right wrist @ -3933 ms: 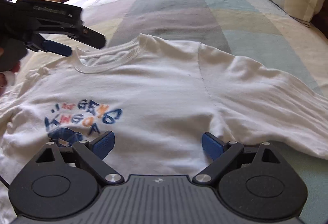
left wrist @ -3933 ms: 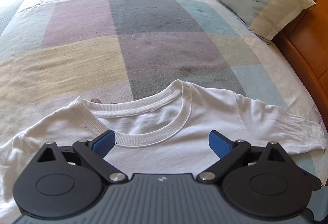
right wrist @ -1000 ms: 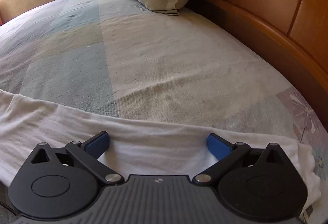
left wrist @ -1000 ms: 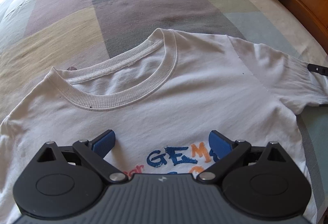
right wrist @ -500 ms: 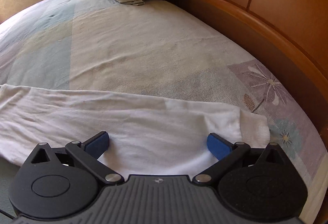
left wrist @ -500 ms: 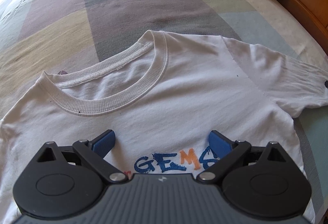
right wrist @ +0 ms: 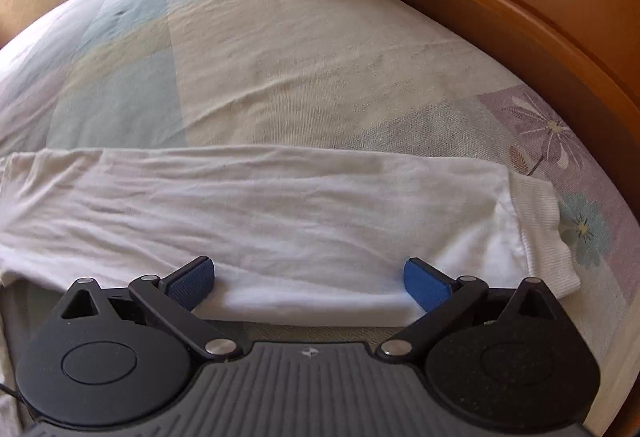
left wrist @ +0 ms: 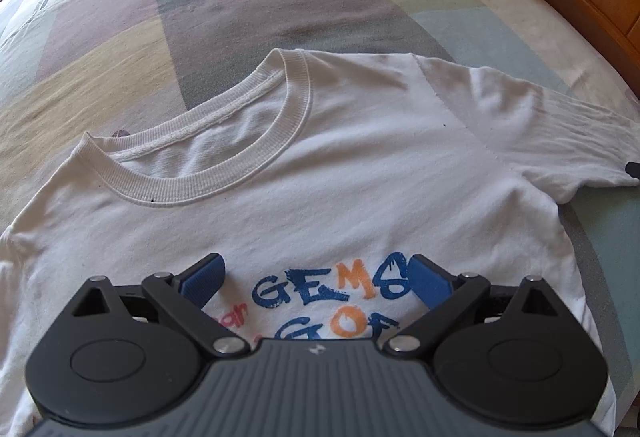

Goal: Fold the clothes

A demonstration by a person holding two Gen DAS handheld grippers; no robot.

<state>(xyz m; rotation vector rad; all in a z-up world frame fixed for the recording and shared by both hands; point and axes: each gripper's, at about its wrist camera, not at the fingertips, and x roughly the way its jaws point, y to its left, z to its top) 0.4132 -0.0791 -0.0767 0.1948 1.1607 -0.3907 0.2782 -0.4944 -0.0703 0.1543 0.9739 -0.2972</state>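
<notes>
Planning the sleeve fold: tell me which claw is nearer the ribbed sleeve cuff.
Right. The right claw sits open at the sleeve's near edge, beside the cuff. The left claw hovers open over the chest print.

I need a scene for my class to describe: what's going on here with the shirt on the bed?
A person holds a gripper in each hand over a white T-shirt spread face up on a bed. The left gripper hangs open above the printed chest. The right gripper is open at the edge of one sleeve. No fold has been made yet.
</notes>
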